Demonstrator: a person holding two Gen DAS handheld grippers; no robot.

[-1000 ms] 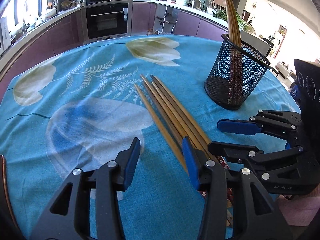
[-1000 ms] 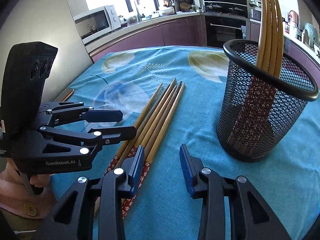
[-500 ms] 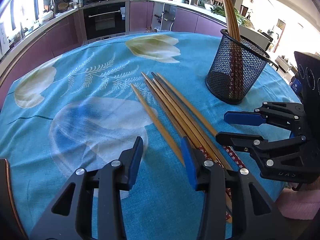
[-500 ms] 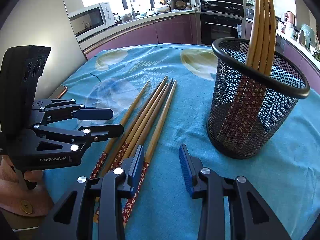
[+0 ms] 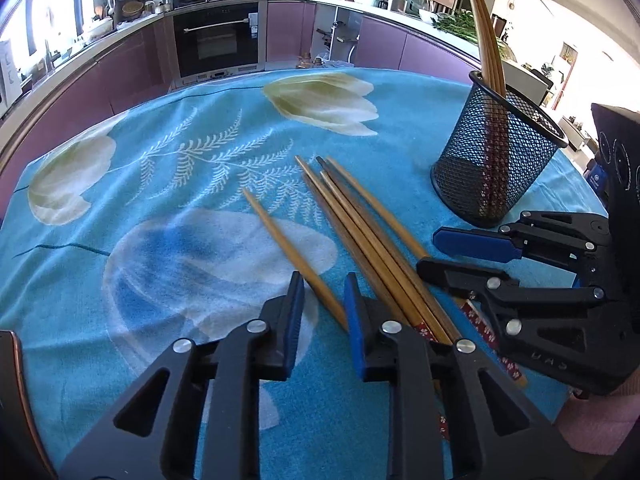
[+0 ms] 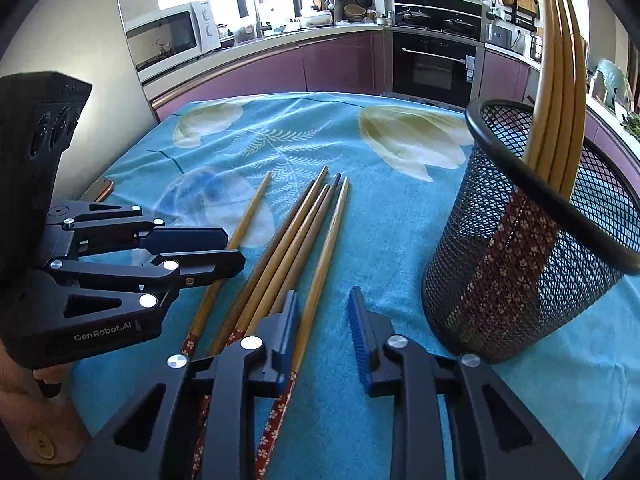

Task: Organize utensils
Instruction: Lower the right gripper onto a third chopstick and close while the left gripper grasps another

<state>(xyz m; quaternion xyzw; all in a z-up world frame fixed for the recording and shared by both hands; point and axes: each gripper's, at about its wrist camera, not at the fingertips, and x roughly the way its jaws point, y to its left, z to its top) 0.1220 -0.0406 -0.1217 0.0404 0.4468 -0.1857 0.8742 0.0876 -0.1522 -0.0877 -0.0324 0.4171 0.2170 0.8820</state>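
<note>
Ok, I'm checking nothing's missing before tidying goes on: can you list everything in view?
Loose chopsticks: about six, wooden with red patterned ends, mid-table; one lies apart.
Chopsticks in holder: four, same kind, standing.
Mesh holder: one, black, right of the loose ones.
Tablecloth: one, blue floral, covering table.
Oven: one, black, behind.
Microwave: one, white, on counter.
Left gripper: one, black with blue pads, jaws just closing, gap left, astride the lone chopstick.
Right gripper: one, same colours, jaws just closing, gap left, over the bundle's right edge.

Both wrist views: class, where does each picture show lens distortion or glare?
Left wrist view: the tablecloth edge bows into a curve, and the doorway at right is washed out. Right wrist view: the chopsticks in the mesh holder look bent, and the window is blown white.
</note>
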